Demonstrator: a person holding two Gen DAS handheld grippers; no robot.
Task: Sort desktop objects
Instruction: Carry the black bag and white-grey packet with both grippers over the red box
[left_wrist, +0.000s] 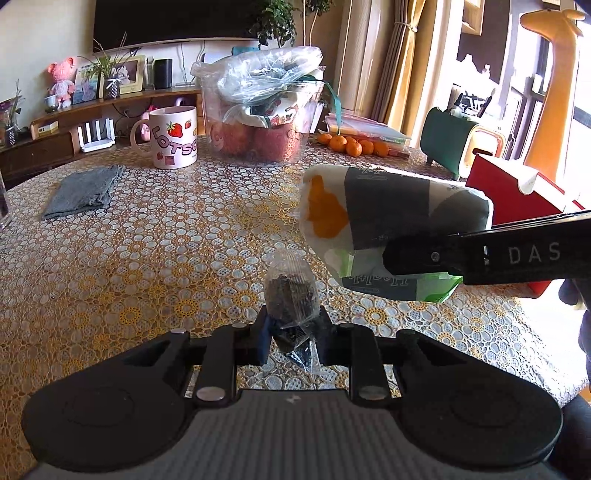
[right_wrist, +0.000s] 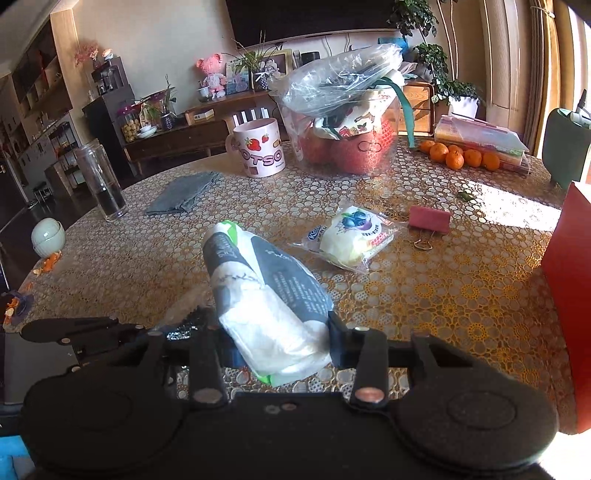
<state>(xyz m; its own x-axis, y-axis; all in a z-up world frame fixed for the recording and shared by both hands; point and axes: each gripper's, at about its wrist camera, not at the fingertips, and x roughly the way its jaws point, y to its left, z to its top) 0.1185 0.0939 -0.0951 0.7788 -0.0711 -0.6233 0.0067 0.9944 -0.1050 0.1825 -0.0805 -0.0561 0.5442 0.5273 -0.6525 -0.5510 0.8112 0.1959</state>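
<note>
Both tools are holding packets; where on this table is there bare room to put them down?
Open tablecloth lies between the grey cloth and the blueberry snack, and nearer, right of that snack toward the red box. Crowded: the back, around the mug, the clear tub and the tangerines.

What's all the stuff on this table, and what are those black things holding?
Mug: one, pink, far side.
Clear tub: one, holding red fruit and bags, beside the mug.
Oranges: several, orange, far right.
Cloth: one, grey, left.
Snack packet: one, white with blueberries, centre.
Binder clip: one, pink, right of the packet.
Glass jar: one, clear, left edge.
Tissue pack: one, white-grey, in the right hand-held gripper.
Small bag: one, clear with dark contents, in the left hand-held gripper.
</note>
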